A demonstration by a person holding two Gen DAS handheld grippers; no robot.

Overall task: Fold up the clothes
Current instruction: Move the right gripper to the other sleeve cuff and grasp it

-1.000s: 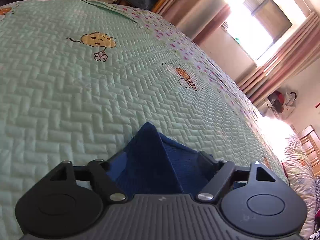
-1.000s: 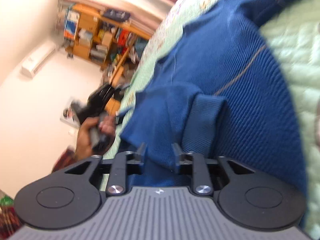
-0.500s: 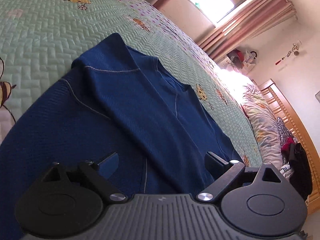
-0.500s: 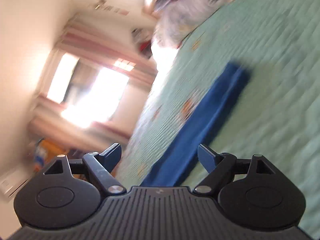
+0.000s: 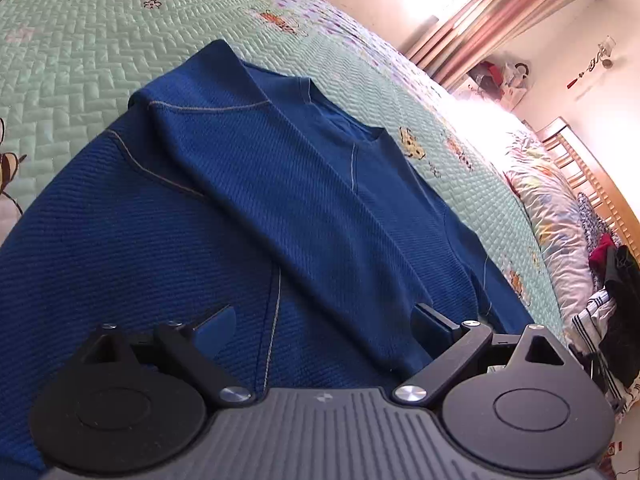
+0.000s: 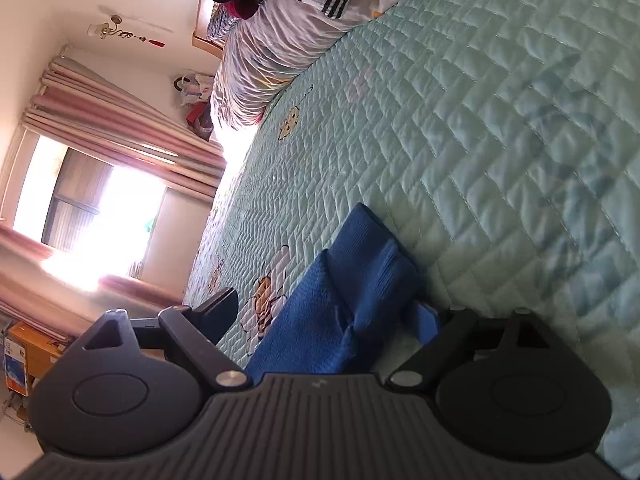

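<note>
Blue waffle-knit fabric fills the left wrist view: one long-sleeved sweater lies on the mint-green quilted bedspread, a sleeve folded diagonally across the chest toward the hem. A second ago both grippers were clamped on blue cloth; half a second ago their jaws had already sprung apart, and they remain so now. The left gripper hovers just above the body of the garment with its two fingers spread wide and nothing between them. The right gripper is likewise spread, its left finger plain to see and the right one partly hidden behind the linkage; a bunched end of the sweater, probably the other sleeve's cuff, rests on the quilt between and just ahead of the fingers, not pinched. The release suggests one sleeve fold has just been laid down and the next grasp, likely of that loose cuff, has not yet begun, so the fold is judged to be at an early-to-middle stage. Counted in view: one sweater, two grippers, one bedspread with several cartoon bee and flower prints, one floral duvet bundled near the headboard, and one sunlit window with pink curtains.
</note>
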